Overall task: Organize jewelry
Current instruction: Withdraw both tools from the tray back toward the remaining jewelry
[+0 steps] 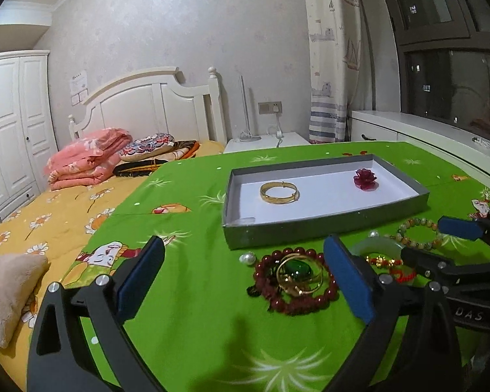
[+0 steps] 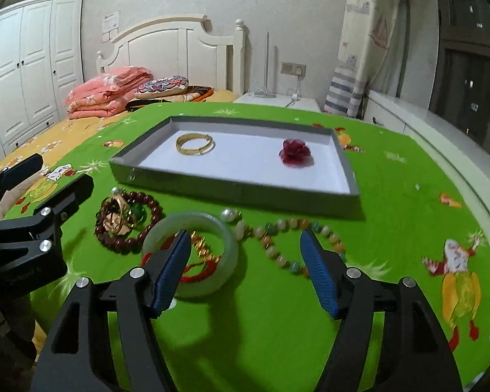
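Note:
A grey tray (image 1: 310, 228) (image 2: 232, 191) with a white floor sits on the green cloth and holds a gold bangle (image 1: 279, 191) (image 2: 194, 144) and a dark red flower piece (image 1: 364, 179) (image 2: 294, 152). In front of it lie a dark red bead bracelet (image 1: 294, 303) (image 2: 114, 241) around a gold bangle with a green stone (image 1: 297, 272) (image 2: 124, 217), a pale jade bangle (image 2: 228, 248), a red and gold cord bracelet (image 2: 205, 251), a pastel bead bracelet (image 1: 418, 232) (image 2: 277, 245) and pearls (image 1: 247, 257) (image 2: 228, 215). My left gripper (image 1: 245, 277) is open and empty. My right gripper (image 2: 245, 258) is open and empty over the jade bangle and pastel beads.
The green cloth covers a table (image 1: 196, 294) (image 2: 392, 212) beside a bed with a yellow sheet (image 1: 32, 228) and folded pink bedding (image 1: 88, 160). A white wardrobe (image 1: 9, 124) stands at left. A nightstand (image 1: 264, 142) and window ledge (image 1: 441, 134) lie behind.

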